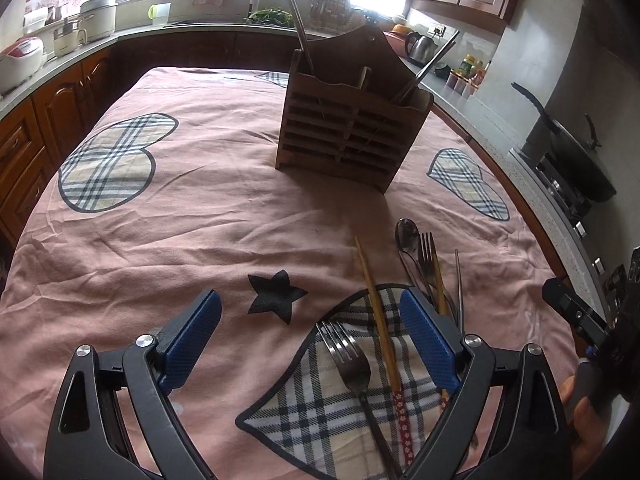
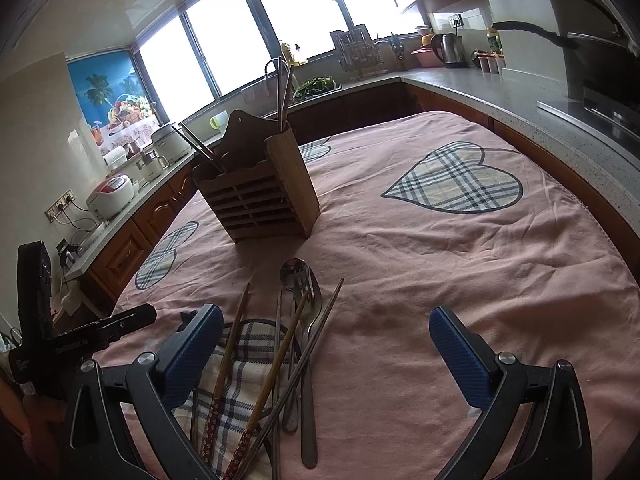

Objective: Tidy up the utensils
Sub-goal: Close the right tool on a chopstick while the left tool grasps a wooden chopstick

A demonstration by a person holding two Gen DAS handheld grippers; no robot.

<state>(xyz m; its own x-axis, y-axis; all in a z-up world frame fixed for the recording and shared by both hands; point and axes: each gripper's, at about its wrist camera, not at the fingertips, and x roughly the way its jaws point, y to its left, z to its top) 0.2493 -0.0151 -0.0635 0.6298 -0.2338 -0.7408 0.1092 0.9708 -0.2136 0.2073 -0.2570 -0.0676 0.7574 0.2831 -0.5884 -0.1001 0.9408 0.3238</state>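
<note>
A wooden utensil holder (image 1: 352, 120) stands mid-table on the pink cloth (image 1: 208, 224), with metal chopsticks sticking out of it; it also shows in the right wrist view (image 2: 264, 196). Loose utensils lie in front: a fork (image 1: 352, 364), a wooden chopstick (image 1: 378, 312), a spoon (image 1: 407, 234), a second fork (image 1: 427, 256). In the right wrist view the spoon (image 2: 293, 274), wooden chopsticks (image 2: 280, 356) and metal chopsticks (image 2: 308, 356) lie in a pile. My left gripper (image 1: 310, 320) is open above the fork. My right gripper (image 2: 326, 340) is open just right of the pile.
Kitchen counters (image 2: 500, 96) ring the table, with a kettle (image 2: 450, 50), a rice cooker (image 2: 112, 196) and a wok (image 1: 580, 152) on the stove. A black star patch (image 1: 276, 290) is on the cloth. The right gripper's body (image 1: 580, 316) shows at the right edge.
</note>
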